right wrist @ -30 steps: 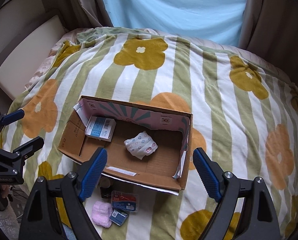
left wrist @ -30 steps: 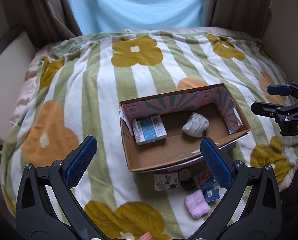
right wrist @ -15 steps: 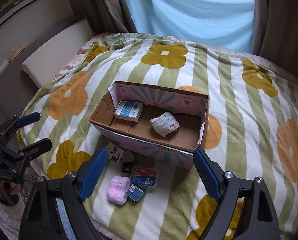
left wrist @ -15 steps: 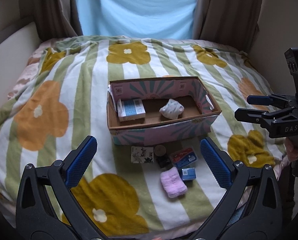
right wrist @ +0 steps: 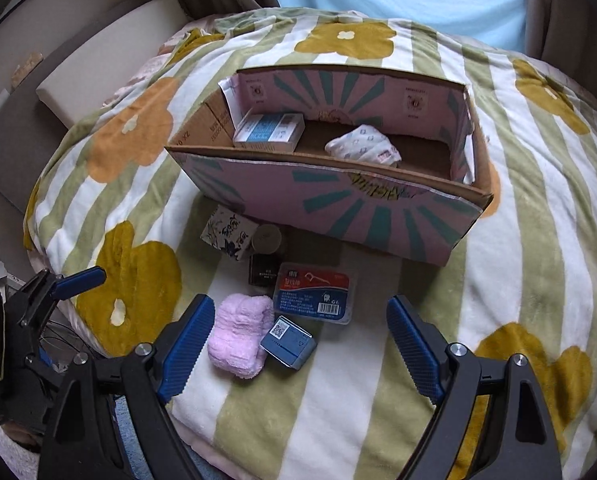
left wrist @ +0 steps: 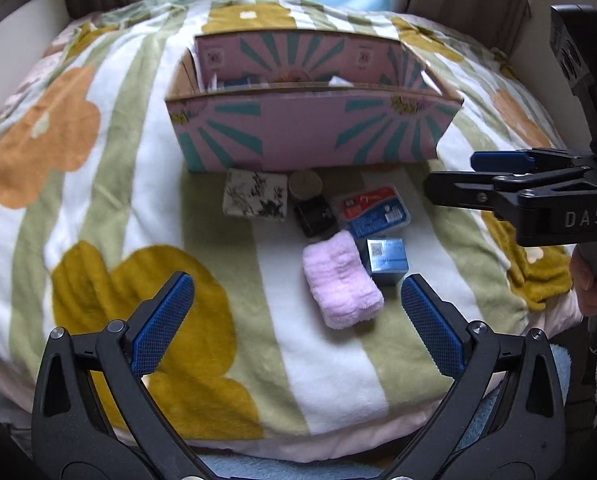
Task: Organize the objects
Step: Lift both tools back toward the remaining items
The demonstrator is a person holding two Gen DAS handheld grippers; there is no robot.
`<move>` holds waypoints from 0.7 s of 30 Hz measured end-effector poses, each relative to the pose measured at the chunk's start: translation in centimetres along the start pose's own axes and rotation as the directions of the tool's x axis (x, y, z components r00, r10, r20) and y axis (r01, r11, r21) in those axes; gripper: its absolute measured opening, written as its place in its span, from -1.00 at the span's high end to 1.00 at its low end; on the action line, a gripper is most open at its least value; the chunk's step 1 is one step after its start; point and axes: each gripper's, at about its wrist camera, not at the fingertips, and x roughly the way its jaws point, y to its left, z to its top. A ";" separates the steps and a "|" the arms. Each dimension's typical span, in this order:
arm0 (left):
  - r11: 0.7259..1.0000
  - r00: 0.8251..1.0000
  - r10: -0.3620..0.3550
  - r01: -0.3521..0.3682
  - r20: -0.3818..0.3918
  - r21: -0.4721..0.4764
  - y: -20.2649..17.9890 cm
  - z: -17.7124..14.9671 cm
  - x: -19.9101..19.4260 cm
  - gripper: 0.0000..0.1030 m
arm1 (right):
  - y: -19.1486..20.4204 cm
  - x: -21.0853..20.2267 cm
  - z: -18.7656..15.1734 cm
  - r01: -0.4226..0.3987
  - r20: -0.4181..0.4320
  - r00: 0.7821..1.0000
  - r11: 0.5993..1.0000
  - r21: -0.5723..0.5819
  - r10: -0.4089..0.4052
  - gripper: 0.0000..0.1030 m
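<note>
So, two grippers, both hovering above the near edge of the flowered blanket [right wrist: 510,264]. Left gripper [left wrist: 294,304] has its blue pads spread wide, nothing between them. Right gripper [right wrist: 300,328] likewise spread wide and holding nothing; in the left wrist view it shows side-on at the right edge, clear of the items.

One cardboard box [right wrist: 338,208], pink with teal rays, sits open-topped on the blanket behind the loose items. Two things inside it: left, one blue-and-white carton [right wrist: 268,132]; right, one white patterned bundle [right wrist: 364,148]. They lie apart from each other on the box floor.

Six loose items on the blanket in front of the box, left to right in the right wrist view:
- one white packet with dark floral print [right wrist: 228,236], just beside the box's front wall
- one pink fluffy cloth [right wrist: 240,336], nearest the grippers
- one small round lid or jar [right wrist: 266,238], touching the floral packet
- one small black box [right wrist: 264,270], just below the round item
- one small blue box with a QR code [right wrist: 288,342], leaning against the pink cloth
- one clear flat case with red-and-blue label [right wrist: 314,292], touching the blue box's far edge

Pink cloth and blue box lie between the right gripper's pads in its own view, beneath them.
</note>
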 end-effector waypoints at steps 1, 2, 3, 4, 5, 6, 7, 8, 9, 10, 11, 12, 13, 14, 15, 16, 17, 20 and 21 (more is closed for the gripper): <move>1.000 1.000 0.000 0.000 -0.005 0.001 -0.1 -0.3 0.6 -0.99 | 0.0 0.8 -0.2 0.004 -0.004 1.000 1.000 0.006 -0.004 -0.66; 1.000 1.000 0.000 0.000 -0.009 0.003 -0.3 -0.6 1.3 -0.99 | 0.0 1.5 -0.4 0.010 -0.007 1.000 1.000 0.010 -0.010 -0.66; 1.000 1.000 -0.006 0.006 -0.014 0.005 -0.4 -0.8 1.8 -0.99 | -0.1 2.3 -0.5 0.019 -0.011 1.000 1.000 0.014 -0.019 -0.66; 1.000 1.000 -0.012 0.012 -0.017 0.006 -0.6 -1.0 2.3 -0.99 | -0.2 3.0 -0.6 0.025 -0.014 1.000 1.000 0.018 -0.025 -0.66; 1.000 1.000 -0.018 0.019 -0.020 0.007 -0.7 -1.1 2.8 -0.98 | -0.3 3.7 -0.6 0.030 -0.019 0.999 0.999 0.025 -0.029 -0.66; 1.000 0.999 -0.024 0.024 -0.023 0.009 -0.8 -1.3 3.3 -0.95 | -0.4 4.4 -0.7 0.033 -0.023 0.999 0.999 0.032 -0.032 -0.66; 0.999 0.999 -0.030 0.030 -0.026 0.011 -0.9 -1.3 3.8 -0.93 | -0.5 5.1 -0.7 0.036 -0.029 0.999 0.999 0.037 -0.035 -0.66; 0.999 0.999 -0.033 0.033 -0.028 0.013 -1.0 -1.4 4.2 -0.91 | -0.5 5.8 -0.6 0.040 -0.033 0.999 0.998 0.041 -0.039 -0.66; 0.999 0.999 -0.037 0.037 -0.030 0.013 -1.1 -1.5 4.7 -0.90 | -0.6 6.3 -0.6 0.045 -0.034 0.998 0.998 0.044 -0.044 -0.66; 0.999 0.999 -0.044 0.044 -0.033 0.012 -1.1 -1.4 5.0 -0.89 | -0.7 6.8 -0.6 0.051 -0.036 0.998 0.998 0.046 -0.049 -0.66; 0.999 0.998 -0.052 0.052 -0.035 0.010 -1.1 -1.5 5.4 -0.86 | -0.7 7.2 -0.5 0.055 -0.037 0.998 0.997 0.049 -0.053 -0.66; 0.998 0.997 -0.062 0.062 -0.038 0.006 -1.1 -1.5 5.7 -0.82 | -0.8 7.6 -0.5 0.055 -0.039 0.998 0.997 0.053 -0.053 -0.66; 0.997 0.997 -0.072 0.072 -0.042 0.004 -1.1 -1.5 6.0 -0.80 | -0.9 8.0 -0.4 0.056 -0.041 0.998 0.997 0.056 -0.054 -0.66; 0.997 0.996 -0.079 0.079 -0.047 0.001 -1.0 -1.5 6.5 -0.77 | -1.0 8.4 -0.3 0.058 -0.044 0.997 0.997 0.058 -0.056 -0.66; 0.996 0.995 -0.086 0.086 -0.051 -0.001 -1.0 -1.5 6.8 -0.72 | -1.1 8.7 -0.3 0.060 -0.050 0.997 0.996 0.059 -0.057 -0.66; 0.996 0.994 -0.092 0.092 -0.055 -0.003 -1.0 -1.5 7.1 -0.70 | -1.1 9.0 -0.2 0.061 -0.057 0.997 0.996 0.058 -0.057 -0.66; 0.995 0.993 -0.100 0.100 -0.061 -0.006 -1.0 -1.5 7.5 -0.65 | -1.2 9.3 -0.2 0.060 -0.065 0.996 0.997 0.058 -0.056 -0.66; 0.993 0.990 -0.118 0.117 -0.075 -0.018 -0.9 -1.6 8.4 -0.54 | -1.2 10.0 -0.2 0.067 -0.081 0.995 0.997 0.049 -0.063 -0.66; 0.992 0.989 -0.126 0.125 -0.079 -0.024 -0.8 -1.5 8.6 -0.50 | -1.2 10.2 -0.3 0.072 -0.087 0.994 0.996 0.046 -0.068 -0.66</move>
